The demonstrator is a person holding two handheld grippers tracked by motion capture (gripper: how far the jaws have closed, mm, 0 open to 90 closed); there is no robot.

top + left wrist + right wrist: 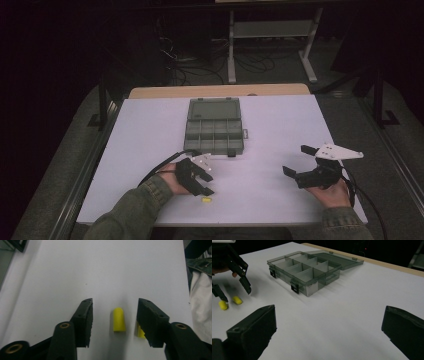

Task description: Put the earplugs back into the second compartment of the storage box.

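Note:
Two yellow foam earplugs lie on the white table point(150, 125) near its front edge. One earplug point(119, 319) lies on the table between the fingers of my open left gripper point(114, 303), touching neither. The second earplug point(140, 332) is partly hidden behind the right-hand finger. In the right gripper view both earplugs point(237, 300) point(223, 305) sit under the left gripper point(235, 294). In the high view an earplug point(206, 200) shows just in front of the left gripper point(209, 184). My right gripper point(296, 160) hovers open and empty at the right, as its own view point(329, 312) confirms.
A grey translucent compartment box point(215, 131) stands in the middle of the table with its lid point(215, 109) folded back; its compartments point(302, 267) look empty. A wooden strip point(220, 91) runs along the far edge. Cables and a rack lie on the floor beyond.

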